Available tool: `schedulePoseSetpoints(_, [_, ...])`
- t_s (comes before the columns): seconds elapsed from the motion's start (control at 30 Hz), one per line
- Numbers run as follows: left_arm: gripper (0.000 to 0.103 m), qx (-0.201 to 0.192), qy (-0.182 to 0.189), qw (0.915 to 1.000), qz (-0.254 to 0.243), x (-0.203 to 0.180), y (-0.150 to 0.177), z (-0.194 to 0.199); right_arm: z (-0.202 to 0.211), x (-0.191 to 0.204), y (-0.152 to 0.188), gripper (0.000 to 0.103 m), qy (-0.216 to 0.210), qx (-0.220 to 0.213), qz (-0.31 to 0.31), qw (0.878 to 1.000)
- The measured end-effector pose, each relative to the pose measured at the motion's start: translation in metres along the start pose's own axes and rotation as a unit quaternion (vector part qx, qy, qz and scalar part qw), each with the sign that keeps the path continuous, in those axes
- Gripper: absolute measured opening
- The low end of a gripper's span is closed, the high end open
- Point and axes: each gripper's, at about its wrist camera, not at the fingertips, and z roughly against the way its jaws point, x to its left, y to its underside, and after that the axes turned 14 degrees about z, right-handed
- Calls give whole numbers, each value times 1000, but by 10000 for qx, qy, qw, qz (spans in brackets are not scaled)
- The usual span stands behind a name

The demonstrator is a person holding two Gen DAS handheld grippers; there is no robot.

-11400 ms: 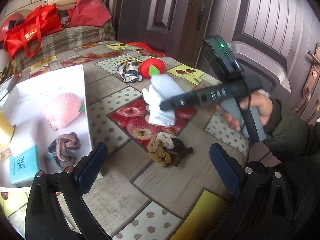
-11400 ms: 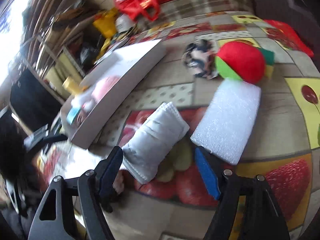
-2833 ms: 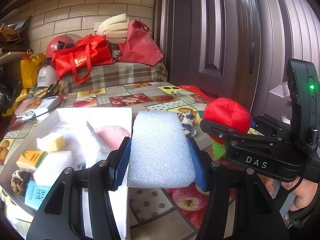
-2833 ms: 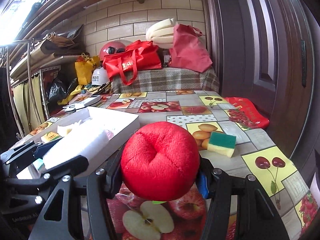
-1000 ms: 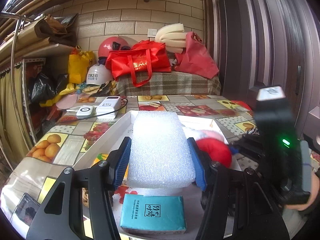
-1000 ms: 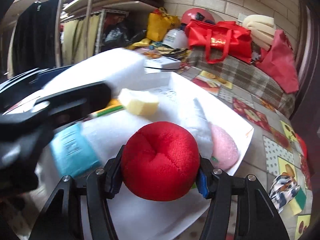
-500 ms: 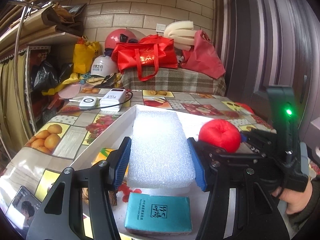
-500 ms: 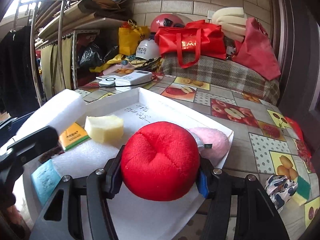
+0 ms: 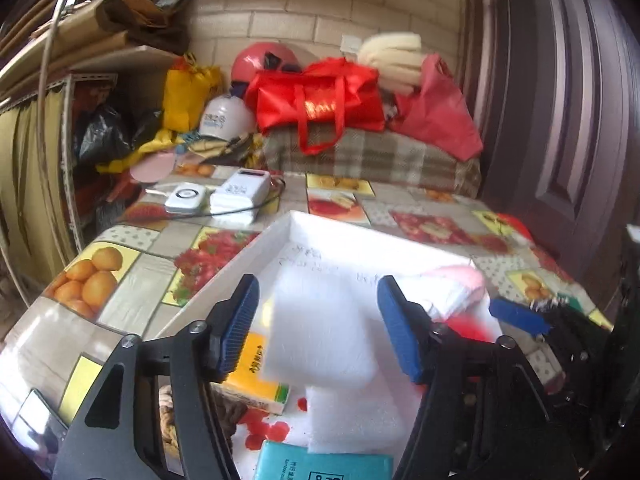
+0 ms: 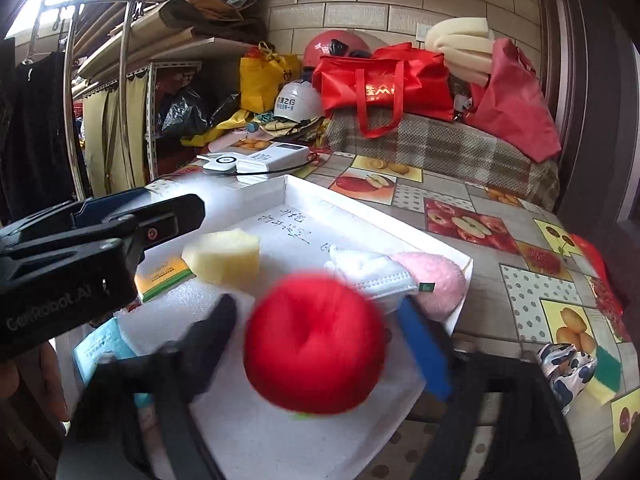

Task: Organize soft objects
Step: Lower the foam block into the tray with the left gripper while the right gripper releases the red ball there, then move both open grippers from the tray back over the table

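The white foam block [image 9: 320, 332] and the red plush ball [image 10: 316, 344] both sit over the white tray [image 10: 384, 216], each blurred and clear of the blue pads. The left gripper [image 9: 316, 324] hangs level above the tray's near end, its jaws spread wider than the block between them; half a second ago they were clamped on it. The right gripper [image 10: 328, 344] points in from the tray's right edge, likewise released, where it had been squeezing the ball. Behind the ball lie a white mask [image 10: 376, 272], a pink plush [image 10: 436, 280] and a yellow sponge [image 10: 224, 256].
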Motion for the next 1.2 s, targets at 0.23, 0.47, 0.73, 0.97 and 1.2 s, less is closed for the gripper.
schedulePoseSetpoints(0.23, [103,-423,-213,9988,-142,4,11,17,4,1,0,103,94,-69,3,9999])
schedulePoseSetpoints(0.47, [103,-586,-62,9980,-222,0,20,35,7,-5,2,103,155,-127,-163,9997])
schedulePoseSetpoints(0.73, [103,-515,-86,9972,-541,-14,26,34,13,-6,2,103,212,-272,-217,9992])
schedulePoseSetpoints(0.97, [103,-444,-70,9980,-437,-13,26,33,15,-8,4,103,256,-316,-281,9988])
schedulePoseSetpoints(1.2, [103,-460,-67,9980,-430,-12,25,32,22,-9,6,103,379,-461,-334,9977])
